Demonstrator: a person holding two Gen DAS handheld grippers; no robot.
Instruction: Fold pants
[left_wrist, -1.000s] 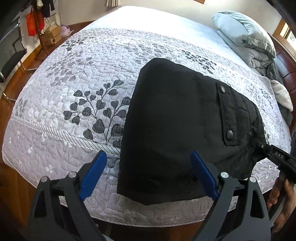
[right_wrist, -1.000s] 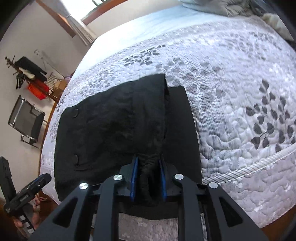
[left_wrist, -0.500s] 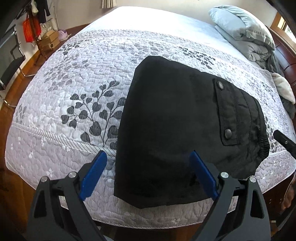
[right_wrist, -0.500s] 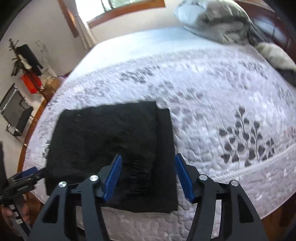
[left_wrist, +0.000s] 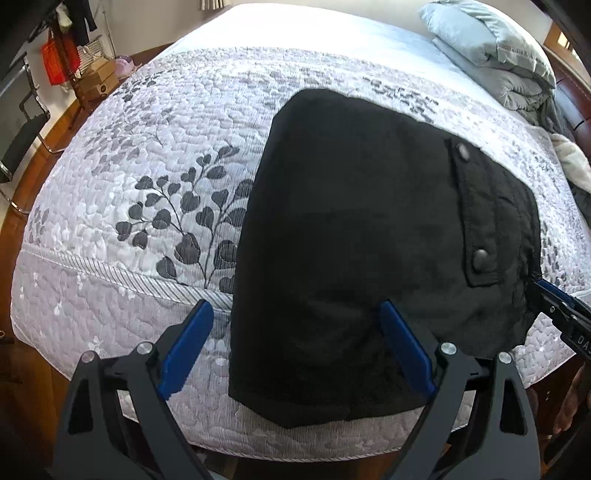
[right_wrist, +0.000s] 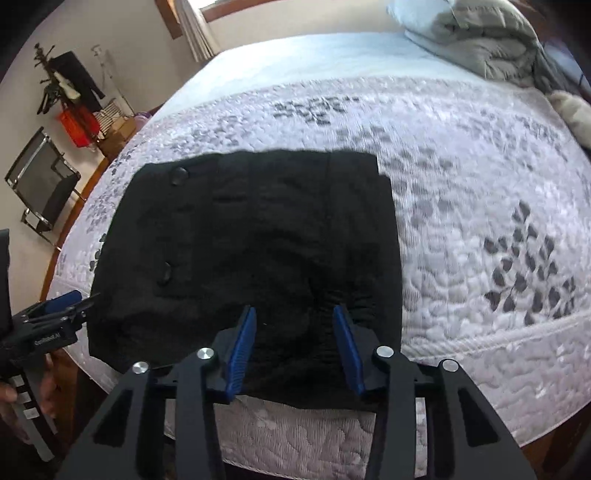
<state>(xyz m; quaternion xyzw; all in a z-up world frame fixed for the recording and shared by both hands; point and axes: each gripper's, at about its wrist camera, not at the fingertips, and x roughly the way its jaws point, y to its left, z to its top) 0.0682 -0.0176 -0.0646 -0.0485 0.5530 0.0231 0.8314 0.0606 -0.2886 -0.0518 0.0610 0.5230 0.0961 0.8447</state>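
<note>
Quilted bed (left_wrist: 122, 192) held black pants (left_wrist: 369, 240) folded, frame centre, long axis running away from bed edge. Left gripper (left_wrist: 295, 350) agape, empty. Right gripper (right_wrist: 293, 343) agape too, straddling waistband, looked nearer.

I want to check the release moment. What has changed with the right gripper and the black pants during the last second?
The right gripper was shut on the near edge of the black pants a second ago; it has let go, opened, and now stands over that edge with nothing between its fingers. The left gripper stayed open. The pants stayed folded flat on the quilted bedspread.
</note>
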